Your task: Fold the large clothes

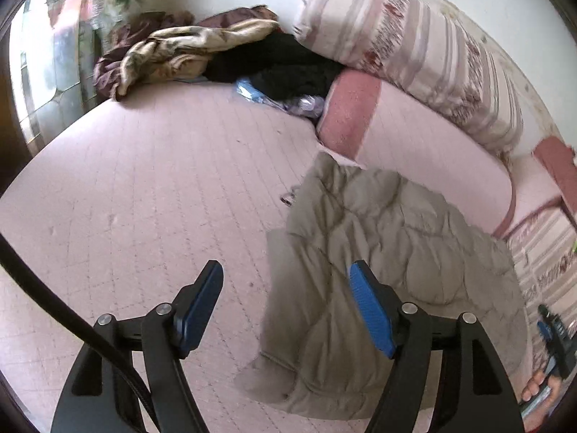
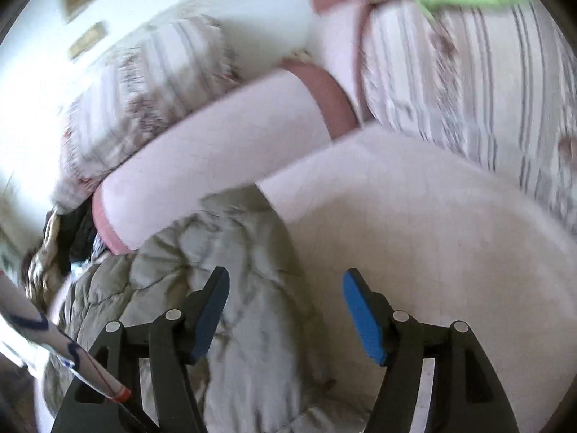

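Quilted grey-green jacket (image 1: 389, 270) is lying crumpled on the pink bed (image 1: 144, 187), its long axis running from the near edge toward the pillows. Left gripper (image 1: 288, 306) is hovering just left of it, right gripper (image 2: 285, 310) just right; both fingers are standing open, holding nothing, about equally near.

Home bedroom, pink quilted bedspread (image 1: 144, 187), striped pillows (image 1: 414, 47), bolster (image 1: 396, 137), heaped clothes (image 1: 180, 54) by the wall
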### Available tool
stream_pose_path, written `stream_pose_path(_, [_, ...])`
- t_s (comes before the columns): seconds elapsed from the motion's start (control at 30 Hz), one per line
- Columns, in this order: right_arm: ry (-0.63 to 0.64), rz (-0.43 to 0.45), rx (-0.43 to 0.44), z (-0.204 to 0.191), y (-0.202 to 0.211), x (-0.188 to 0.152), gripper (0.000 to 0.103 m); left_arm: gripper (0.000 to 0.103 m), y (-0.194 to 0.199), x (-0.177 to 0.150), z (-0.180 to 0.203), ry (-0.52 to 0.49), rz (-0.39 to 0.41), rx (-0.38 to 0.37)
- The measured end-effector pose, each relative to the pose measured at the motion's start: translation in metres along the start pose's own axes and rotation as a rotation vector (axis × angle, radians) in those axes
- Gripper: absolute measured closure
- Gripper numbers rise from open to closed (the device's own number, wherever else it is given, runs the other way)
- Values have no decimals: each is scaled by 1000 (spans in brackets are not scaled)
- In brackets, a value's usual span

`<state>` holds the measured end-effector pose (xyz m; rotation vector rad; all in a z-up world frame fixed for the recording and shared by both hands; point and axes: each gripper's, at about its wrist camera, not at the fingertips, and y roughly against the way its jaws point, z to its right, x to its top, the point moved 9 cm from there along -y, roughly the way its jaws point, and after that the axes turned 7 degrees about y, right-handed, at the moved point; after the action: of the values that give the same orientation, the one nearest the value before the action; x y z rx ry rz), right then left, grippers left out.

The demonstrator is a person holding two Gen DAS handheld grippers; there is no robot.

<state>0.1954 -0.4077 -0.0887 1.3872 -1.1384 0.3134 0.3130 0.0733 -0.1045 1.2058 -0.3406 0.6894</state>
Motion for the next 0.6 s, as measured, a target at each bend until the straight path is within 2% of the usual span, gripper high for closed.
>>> stream_pose_path(0.13, [170,-38,66,-47,-12,-13,43,31,-26,-22,16,-73,-72,45])
stream_pose_path(0.27, [223,-130,31,-50,-49,-37,45,28,-55,-40,14,-120,-122,136])
stream_pose_path(0.37, [263,-162,-50,-34,-76,-45,47,25,-58,-38,16,-122,-106,146])
stream_pose_path(0.47, [278,-142,-77,-33,-77,-44,47,25,-48,-34,18,-127,-64,161])
stream_pose_path(0.6, [279,-77,-88,-36,-49,-37,45,25,-18,-24,27,-166,72,217])
